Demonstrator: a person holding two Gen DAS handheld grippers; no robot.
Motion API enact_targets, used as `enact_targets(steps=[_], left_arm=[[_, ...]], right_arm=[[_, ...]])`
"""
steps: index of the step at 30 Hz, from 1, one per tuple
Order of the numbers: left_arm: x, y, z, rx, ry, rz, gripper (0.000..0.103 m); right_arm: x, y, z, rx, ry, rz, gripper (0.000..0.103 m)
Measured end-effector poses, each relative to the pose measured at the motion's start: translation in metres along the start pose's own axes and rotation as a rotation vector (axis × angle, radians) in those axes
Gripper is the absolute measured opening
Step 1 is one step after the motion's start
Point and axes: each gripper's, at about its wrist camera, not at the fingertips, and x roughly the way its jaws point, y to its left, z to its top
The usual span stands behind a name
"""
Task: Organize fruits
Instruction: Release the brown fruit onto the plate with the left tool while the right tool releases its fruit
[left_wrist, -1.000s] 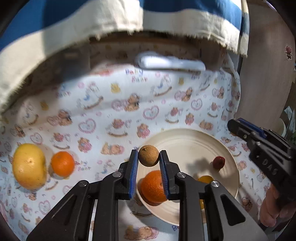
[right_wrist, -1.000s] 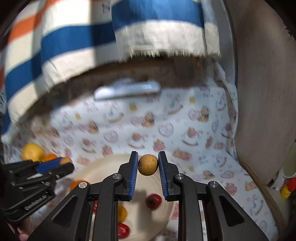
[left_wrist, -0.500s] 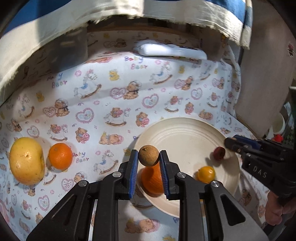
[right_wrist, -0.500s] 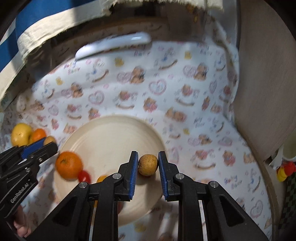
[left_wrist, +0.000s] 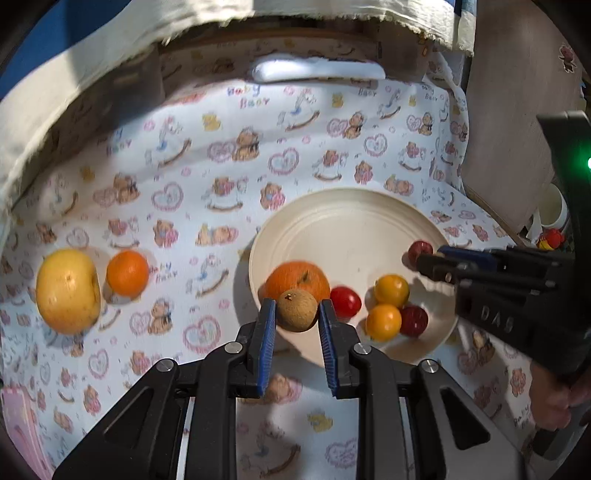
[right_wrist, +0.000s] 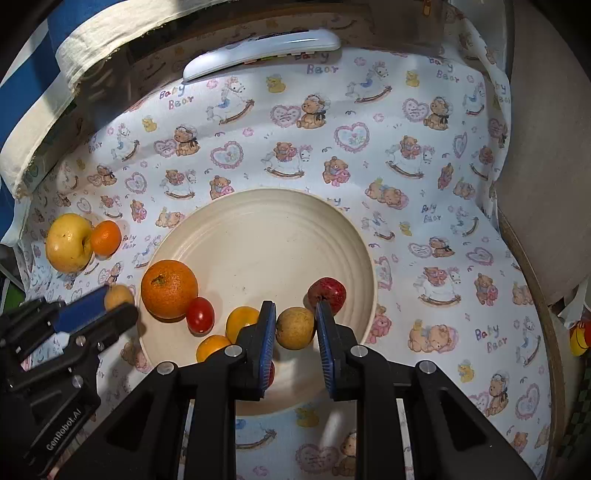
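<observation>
My left gripper (left_wrist: 297, 314) is shut on a small brown longan (left_wrist: 297, 310), held over the near-left rim of the cream plate (left_wrist: 347, 221). My right gripper (right_wrist: 295, 326) is shut on a second brown longan (right_wrist: 295, 328) above the plate's (right_wrist: 258, 221) near side. On the plate lie a large orange (right_wrist: 169, 288), a red cherry tomato (right_wrist: 200, 314), two yellow tomatoes (right_wrist: 242, 321) and a dark red fruit (right_wrist: 328, 290). Left of the plate on the cloth sit a yellow apple (left_wrist: 68, 291) and a small orange (left_wrist: 127, 273).
A bear-print cloth (right_wrist: 424, 177) covers the round table. A white remote (right_wrist: 258, 51) lies at the far edge under a striped fabric (right_wrist: 44, 110). A wooden chair back (right_wrist: 546, 147) stands at the right. A hand (left_wrist: 550, 398) holds the right gripper's handle.
Both grippers have tipped downward toward the plate, each still holding its longan. The right gripper has come in over the plate's near side; the left has shifted so more plate fruits show.
</observation>
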Motion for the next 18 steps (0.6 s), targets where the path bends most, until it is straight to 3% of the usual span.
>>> enact_targets(steps=[8, 14, 18], left_arm=[[0.001, -0.004, -0.01, 0.002, -0.025, -0.06, 0.022], [0.015, -0.006, -0.014, 0.01, 0.028, -0.106, 0.022], [0.016, -0.012, -0.017, 0.037, 0.023, -0.079, 0.022]], right_arm=[[0.012, -0.005, 0.0, 0.001, 0.041, -0.035, 0.023], [0.02, -0.014, 0.001, 0.022, 0.062, -0.048, 0.023], [0.02, -0.012, 0.001, 0.02, 0.065, -0.046, 0.023]])
